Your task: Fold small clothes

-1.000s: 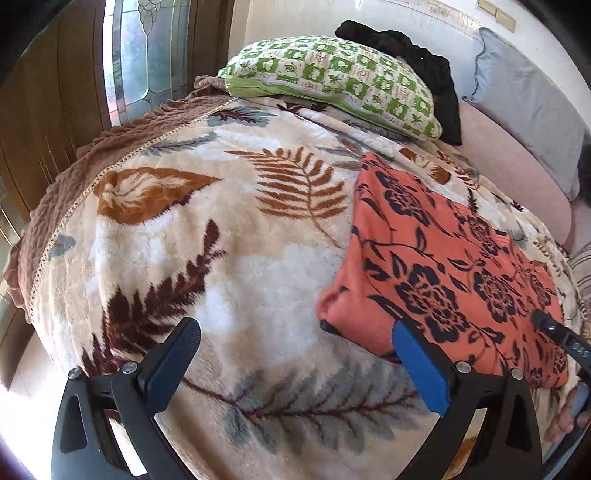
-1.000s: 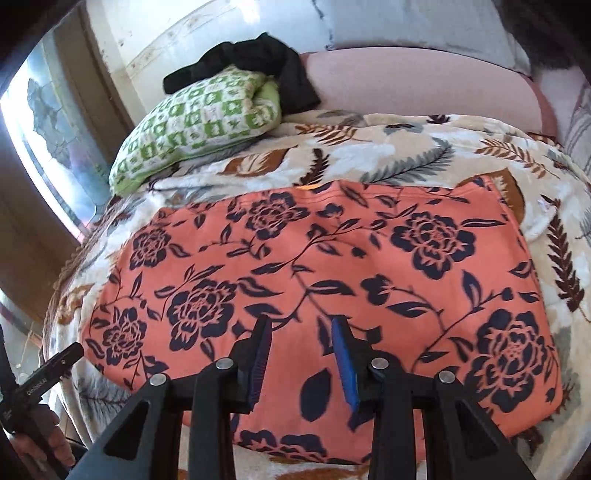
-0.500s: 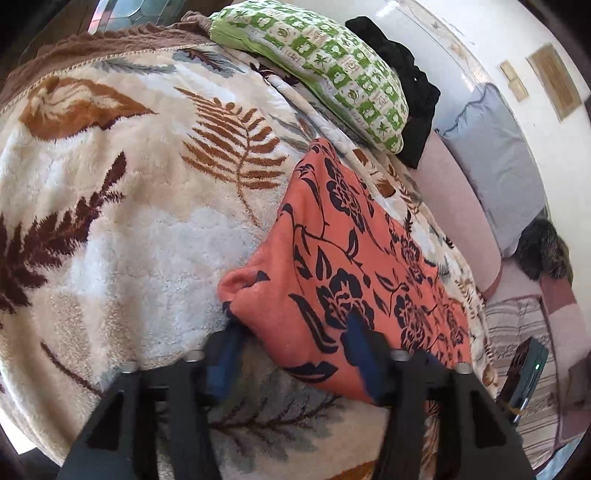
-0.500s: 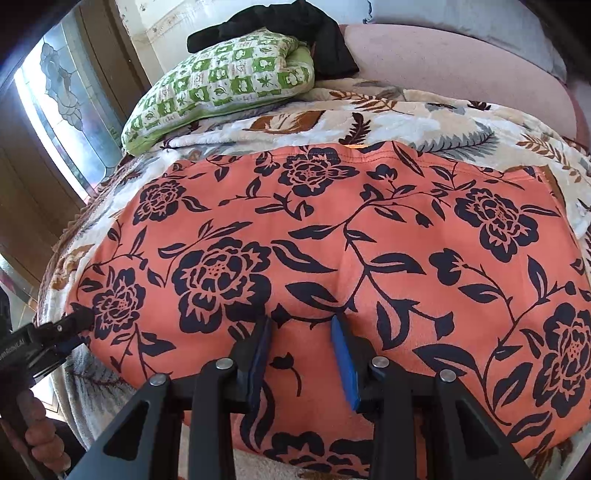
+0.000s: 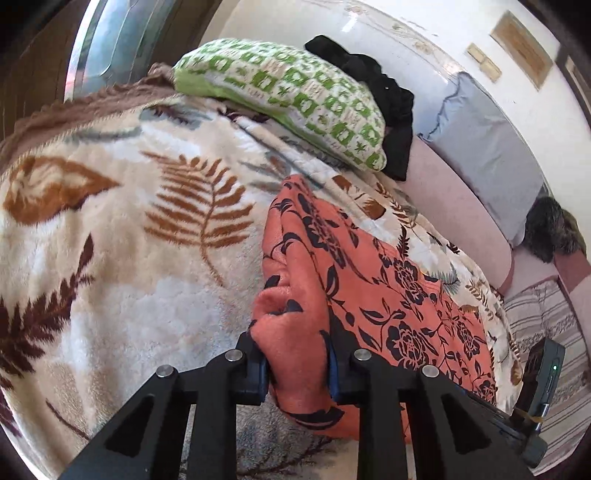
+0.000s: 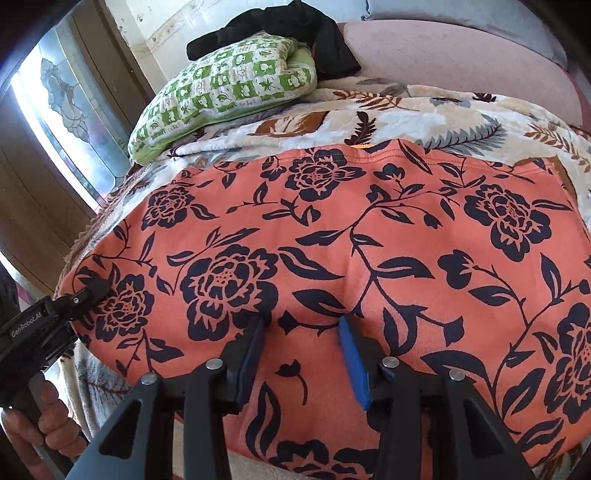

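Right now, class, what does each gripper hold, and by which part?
The left gripper is closing on the orange cloth's bunched corner. The right gripper's opening fingers hold nothing.

A bed (image 5: 110, 258) fills the room, spread with a plush cream blanket (image 5: 155, 302) printed with brown and grey fern leaves and edged in a brown scalloped trim (image 5: 85, 107). A green and white checked pillow (image 5: 295, 99) lies at its far end, a black garment (image 5: 384, 96) bunched behind it. Beyond runs a pink padded headboard (image 5: 461, 206), with a grey pillow (image 5: 484, 144) leaning on the white wall (image 5: 424, 33). Small yellowed plates (image 5: 484, 62) hang on that wall. A dark furry cushion (image 5: 550, 232) and striped bedding (image 5: 546, 321) sit to the right. At left, a leaded patterned-glass window (image 6: 66, 107) in dark wood framing (image 6: 33, 206) lets in bright daylight
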Available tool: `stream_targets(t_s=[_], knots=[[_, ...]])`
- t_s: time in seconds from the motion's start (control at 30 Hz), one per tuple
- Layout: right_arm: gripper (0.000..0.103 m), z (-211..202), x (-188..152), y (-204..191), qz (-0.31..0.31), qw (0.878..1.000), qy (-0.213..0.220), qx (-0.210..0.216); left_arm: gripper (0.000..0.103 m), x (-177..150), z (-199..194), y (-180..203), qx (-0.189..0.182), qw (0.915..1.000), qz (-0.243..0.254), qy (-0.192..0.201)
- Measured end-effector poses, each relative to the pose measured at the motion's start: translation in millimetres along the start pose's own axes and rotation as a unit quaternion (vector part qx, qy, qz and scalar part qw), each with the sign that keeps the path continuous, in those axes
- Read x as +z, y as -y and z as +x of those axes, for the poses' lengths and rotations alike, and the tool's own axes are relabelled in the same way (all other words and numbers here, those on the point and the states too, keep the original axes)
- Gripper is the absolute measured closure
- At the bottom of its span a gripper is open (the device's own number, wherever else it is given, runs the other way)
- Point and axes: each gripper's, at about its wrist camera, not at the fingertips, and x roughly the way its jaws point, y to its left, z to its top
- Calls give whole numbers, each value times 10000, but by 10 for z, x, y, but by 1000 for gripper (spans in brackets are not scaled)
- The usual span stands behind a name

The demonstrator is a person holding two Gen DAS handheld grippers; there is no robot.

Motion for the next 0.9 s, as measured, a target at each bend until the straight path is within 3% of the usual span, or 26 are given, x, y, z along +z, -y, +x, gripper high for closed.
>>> stream_targets(t_s=[0.03, 0.1, 0.13, 0.17, 0.2, 0.27, 0.3, 0.33, 0.37, 0.53, 0.9], knots=[[56, -1, 0, 13, 46, 10000, -2, 46, 77, 5, 7, 47, 82, 9998, 173, 33], [56, 0, 0, 38, 114, 9999, -3, 126, 60, -1, 95, 69, 327, 9989, 336, -14], [56, -1, -5, 42, 142, 9998, 1, 152, 34, -18, 173, 33, 454, 9985, 276, -150], [56, -1, -9, 46, 156, 9997, 7, 169, 23, -39, 247, -28, 487, 9982, 125, -319], [56, 0, -12, 47, 145, 9997, 15, 173, 23, -56, 321, -86, 441, 9979, -72, -470], [56, 1, -19, 41, 104, 9998, 38, 161, 28, -53, 306, -83, 402, 9989, -49, -237], [56, 0, -22, 37, 88, 9998, 51, 153, 38, -39, 302, -50, 383, 9991, 86, -172], [56, -1, -21, 44, 79, 9998, 59, 156, 67, -33, 310, -17, 510, 9983, 245, -153], [56, -2, -22, 47, 80, 9998, 63, 164, 71, -29, 322, 7, 633, 9971, 400, -144], [56, -17, -32, 78, 153, 9996, 105, 236, 75, -36, 296, 108, 766, 9946, 702, -73], [57, -32, -77, 32, 53, 9998, 178, 95, 76, 0, 206, 169, 721, 9945, 755, 63]])
